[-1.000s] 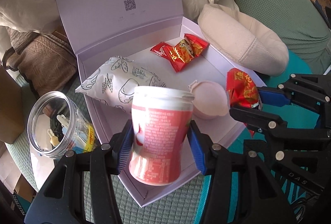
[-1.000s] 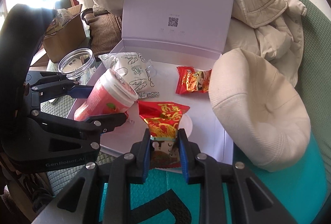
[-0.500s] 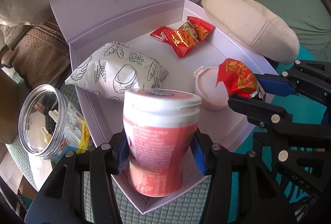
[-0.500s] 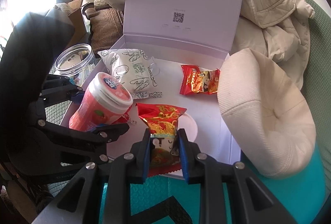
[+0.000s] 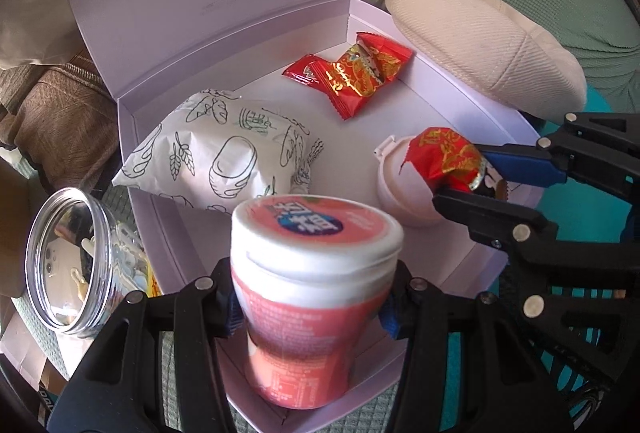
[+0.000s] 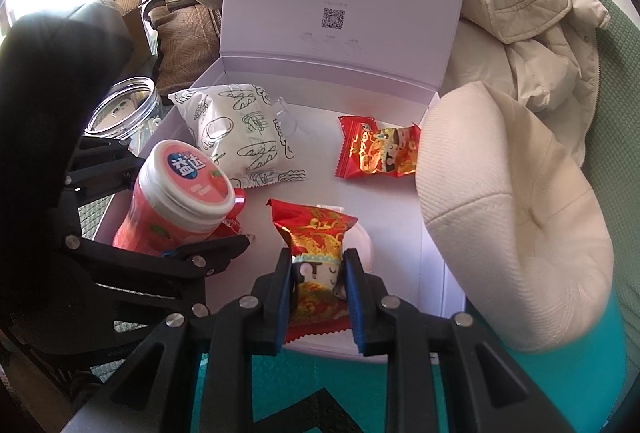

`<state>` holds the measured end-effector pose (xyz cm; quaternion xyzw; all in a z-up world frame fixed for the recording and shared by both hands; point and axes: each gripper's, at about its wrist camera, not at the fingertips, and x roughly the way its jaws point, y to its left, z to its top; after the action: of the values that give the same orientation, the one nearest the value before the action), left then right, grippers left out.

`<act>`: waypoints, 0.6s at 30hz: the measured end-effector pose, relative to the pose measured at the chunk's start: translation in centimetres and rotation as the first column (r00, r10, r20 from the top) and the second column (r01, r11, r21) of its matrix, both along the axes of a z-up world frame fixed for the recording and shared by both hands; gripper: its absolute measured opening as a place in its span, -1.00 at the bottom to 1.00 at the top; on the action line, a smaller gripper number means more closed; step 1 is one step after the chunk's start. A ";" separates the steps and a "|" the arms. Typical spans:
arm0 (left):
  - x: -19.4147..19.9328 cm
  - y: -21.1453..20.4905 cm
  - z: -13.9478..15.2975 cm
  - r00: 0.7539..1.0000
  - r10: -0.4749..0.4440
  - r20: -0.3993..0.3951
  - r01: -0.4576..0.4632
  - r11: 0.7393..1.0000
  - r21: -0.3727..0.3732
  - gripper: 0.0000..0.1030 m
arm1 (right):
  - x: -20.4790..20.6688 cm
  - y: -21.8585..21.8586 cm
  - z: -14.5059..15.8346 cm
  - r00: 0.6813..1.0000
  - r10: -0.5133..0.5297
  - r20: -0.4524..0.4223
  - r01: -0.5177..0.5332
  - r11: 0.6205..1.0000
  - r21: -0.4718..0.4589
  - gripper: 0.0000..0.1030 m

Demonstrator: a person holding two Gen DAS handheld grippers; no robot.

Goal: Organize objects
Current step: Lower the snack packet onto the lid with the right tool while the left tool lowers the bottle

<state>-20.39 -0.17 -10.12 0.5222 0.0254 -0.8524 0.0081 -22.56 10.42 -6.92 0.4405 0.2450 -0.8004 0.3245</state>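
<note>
Two items are in hand, both over the open box (image 5: 400,121). Left wrist view: your left gripper (image 5: 310,307) has its fingers closed on the pink tub (image 5: 310,297) below its white lid, at the box's 6 o'clock corner. The printed bag (image 5: 224,157) lies just beyond at 11 o'clock, so set the tub down upright in the bare near corner, clear of the bag, before you let go. Right wrist view: your right gripper (image 6: 318,283) pinches the red packet (image 6: 316,253) narrowly, above a round white lid (image 6: 365,245) at the box's 6 o'clock edge. Carry it toward 1 o'clock beside the other red packet (image 6: 376,153), and keep clear of the cream hat (image 6: 516,217) at 3 o'clock
</note>
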 end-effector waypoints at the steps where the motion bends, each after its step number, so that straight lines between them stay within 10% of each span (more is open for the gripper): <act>1: 0.0 0.0 0.0 1.000 -0.002 -0.002 0.002 1.000 0.001 -0.03 | -0.1 0.0 -0.1 1.000 -0.006 0.005 0.006 1.000 0.003 -0.53; 18: 0.3 -0.2 0.3 1.000 -0.005 -0.016 0.005 1.000 0.004 -0.02 | 0.4 -0.3 0.3 0.999 -0.047 0.018 0.047 0.999 0.028 -0.51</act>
<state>-20.09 -0.34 -9.84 0.5154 0.0259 -0.8566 0.0049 -22.15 10.10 -6.64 0.4581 0.2426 -0.8002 0.3017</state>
